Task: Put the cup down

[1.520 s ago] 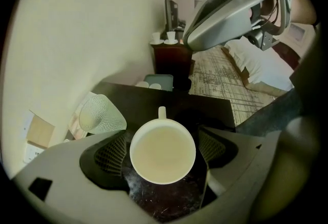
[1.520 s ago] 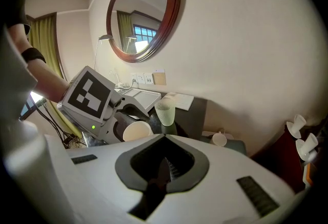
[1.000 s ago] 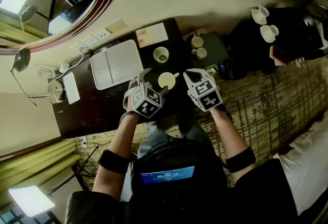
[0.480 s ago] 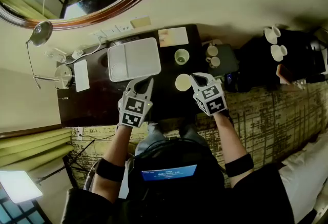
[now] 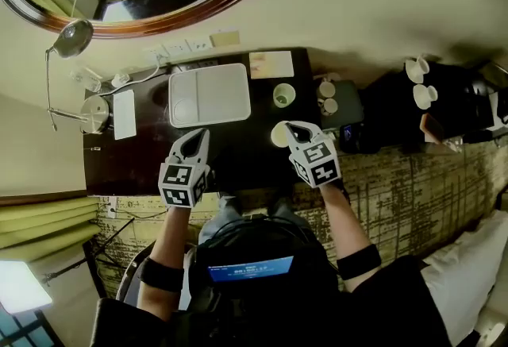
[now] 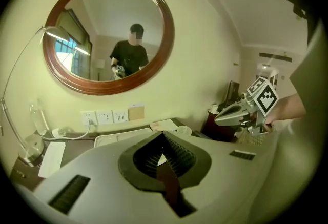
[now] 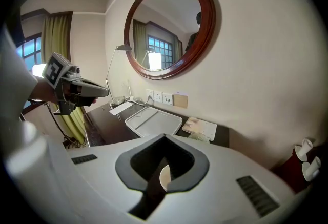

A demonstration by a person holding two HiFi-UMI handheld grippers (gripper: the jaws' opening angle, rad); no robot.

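Observation:
The cream cup [image 5: 277, 133] stands on the dark desk [image 5: 143, 167] near its front edge. My right gripper [image 5: 288, 127] is shut, its tips right beside the cup's right side. In the right gripper view a cream arc of the cup's rim [image 7: 163, 178] shows just past the shut right gripper [image 7: 165, 137]. I see no grip on the cup. My left gripper [image 5: 199, 133] is shut and empty, well to the left of the cup, in front of the white tray [image 5: 214, 91]. In the left gripper view nothing is between the jaws of the left gripper [image 6: 163, 136].
A second cup [image 5: 283, 94] stands nearer the wall, beside a paper card [image 5: 271, 64]. A desk lamp [image 5: 94, 111] and a white notepad [image 5: 125, 114] are at the desk's left end. A small tray with two lidded cups [image 5: 327, 99] and a dark cabinet [image 5: 397, 111] lie to the right.
The left gripper, open beside the cup a second ago, has shut and drawn back to the left. The right gripper has moved left up to the cup. The cup stayed in place.

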